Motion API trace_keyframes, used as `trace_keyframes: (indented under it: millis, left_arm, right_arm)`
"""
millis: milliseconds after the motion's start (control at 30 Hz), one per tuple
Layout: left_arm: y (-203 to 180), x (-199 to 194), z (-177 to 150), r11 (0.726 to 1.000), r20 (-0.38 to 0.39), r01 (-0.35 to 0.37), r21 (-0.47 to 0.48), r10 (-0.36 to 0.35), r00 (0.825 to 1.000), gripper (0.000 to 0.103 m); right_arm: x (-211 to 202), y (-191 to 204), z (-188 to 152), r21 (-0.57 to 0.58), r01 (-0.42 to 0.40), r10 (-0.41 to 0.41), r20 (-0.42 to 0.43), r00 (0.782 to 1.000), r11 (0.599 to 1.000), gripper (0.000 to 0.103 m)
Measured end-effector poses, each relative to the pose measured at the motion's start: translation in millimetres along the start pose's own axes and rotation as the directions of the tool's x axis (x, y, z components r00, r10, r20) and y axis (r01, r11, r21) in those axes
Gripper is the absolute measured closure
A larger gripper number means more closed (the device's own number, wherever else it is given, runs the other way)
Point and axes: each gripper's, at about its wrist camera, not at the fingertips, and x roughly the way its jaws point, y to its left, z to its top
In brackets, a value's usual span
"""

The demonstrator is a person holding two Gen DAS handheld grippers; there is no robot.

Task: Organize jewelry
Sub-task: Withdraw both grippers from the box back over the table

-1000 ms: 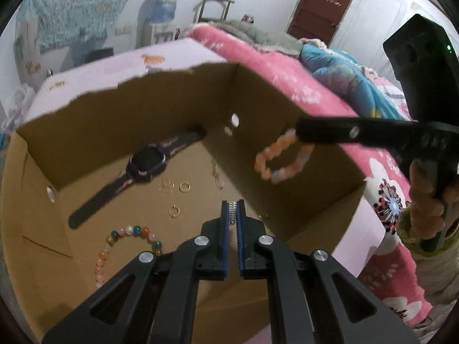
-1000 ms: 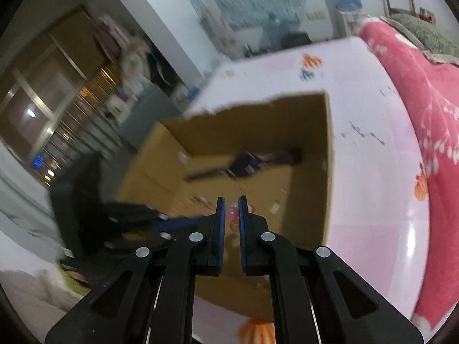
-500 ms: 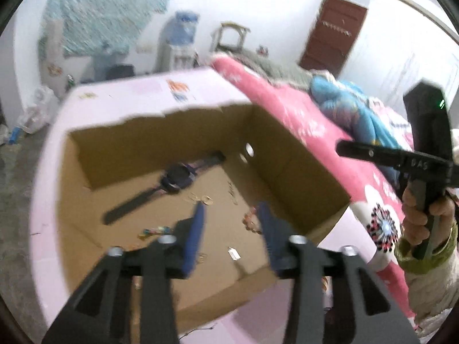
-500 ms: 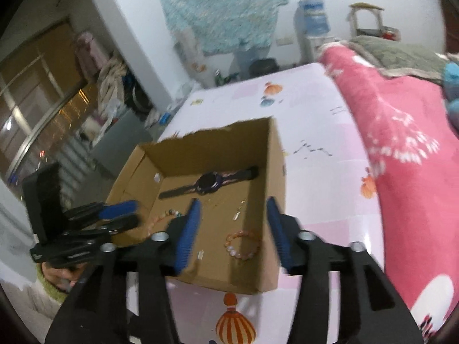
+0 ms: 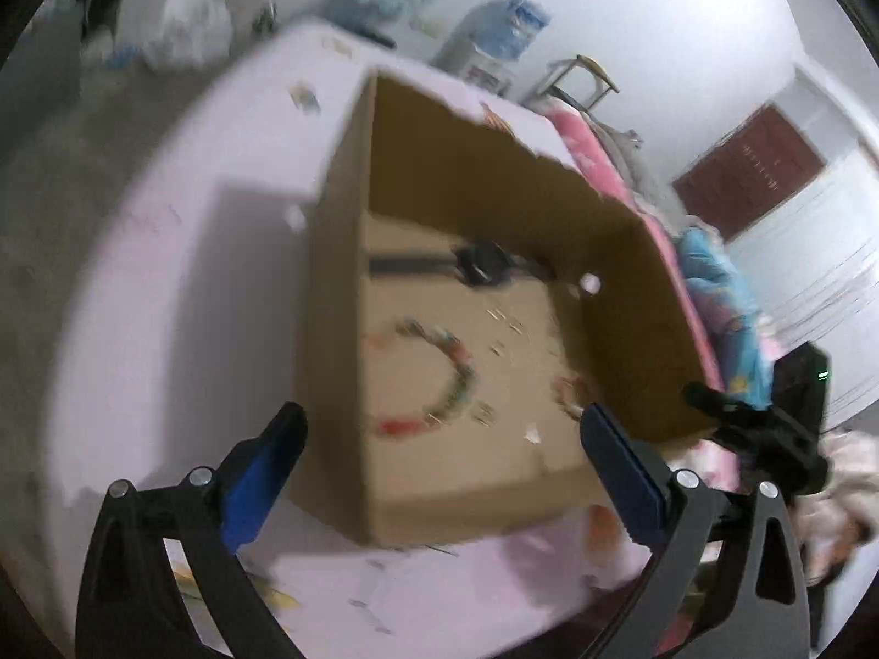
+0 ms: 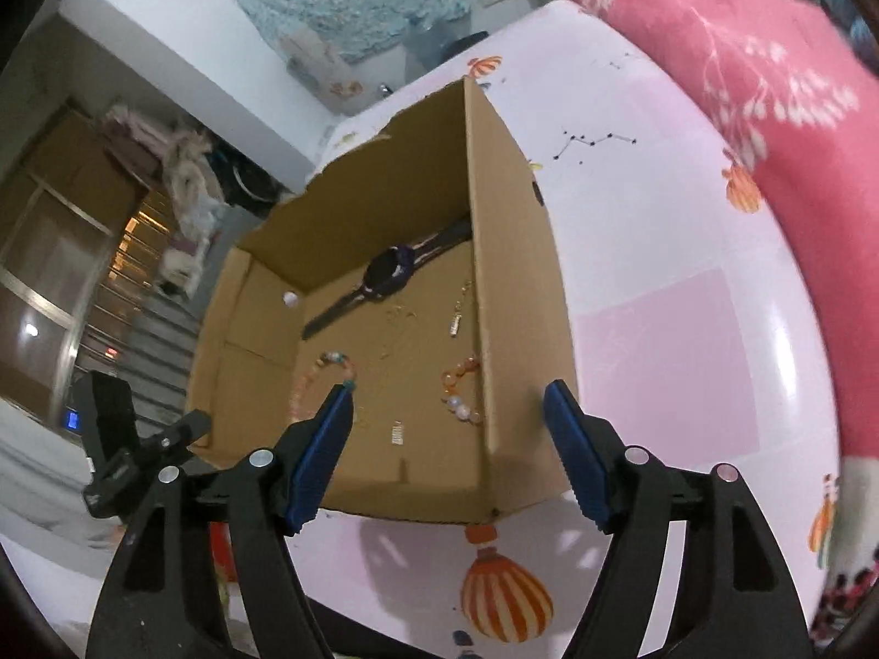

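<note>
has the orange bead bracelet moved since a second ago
Yes. The orange bead bracelet, earlier hanging from the right gripper above the cardboard box, now lies on the box floor beside its right wall; the right gripper, jaws opening, holds nothing.

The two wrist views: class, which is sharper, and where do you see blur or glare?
Right wrist: sharp; watch and orange bracelet crisp, glare on the pink sheet. Left wrist: motion-blurred; beaded bracelet and cardboard box smeared.

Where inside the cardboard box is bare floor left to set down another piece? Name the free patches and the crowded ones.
Free: the box floor at the near edge, in front of the small clip, and the far left corner beside the watch strap. Crowded: the middle, between the multicolour bead bracelet, the orange bead bracelet by the right wall, and the small rings.
</note>
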Motion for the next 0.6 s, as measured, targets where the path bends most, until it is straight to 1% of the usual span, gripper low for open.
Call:
trace_keyframes:
  millis: [67,167,233,333,500,600]
  left_arm:
    - [-5.2,-1.8,-5.3,1.0,0.026,-0.027,0.011,0.026,0.999,0.006]
    - [-8.7,-7.0,-11.0,0.999,0.037,-0.033,0.01,0.033,0.999,0.006]
    - [-8.3,-14.9,-15.9,1.0,0.039,-0.019,0.004,0.019,0.999,0.006]
    - [-6.1,-24.7,-23.5,1.0,0.046,-0.017,0.003,0.016,0.999,0.006]
    - [-6.8,-38.0,-50.3,1.0,0.039,0.012,-0.017,-0.012,0.999,0.006]
    - [-9.1,-42.9,-66.3,1.0,0.034,0.029,-0.009,-0.028,0.999,0.006]
  right_arm:
    - [-1.4,4.9,-1.3,-0.015,0.02,-0.02,0.001,1.0,1.0,0.034]
    - [-4.4,11.1,-4.8,-0.025,0.042,-0.042,0.0,0.999,0.999,0.034]
    - [-9.5,12.7,-12.2,-0.036,0.056,-0.055,0.006,0.998,0.998,0.034]
    - [-16.3,19.8,-29.9,-0.044,0.058,-0.057,0.007,0.998,0.997,0.034]
    - [-26.5,21.1,-56.4,-0.046,0.088,-0.088,0.011,0.996,0.995,0.034]
    - [-32.0,18.5,-70.5,-0.037,0.112,-0.112,0.022,0.994,0.993,0.033]
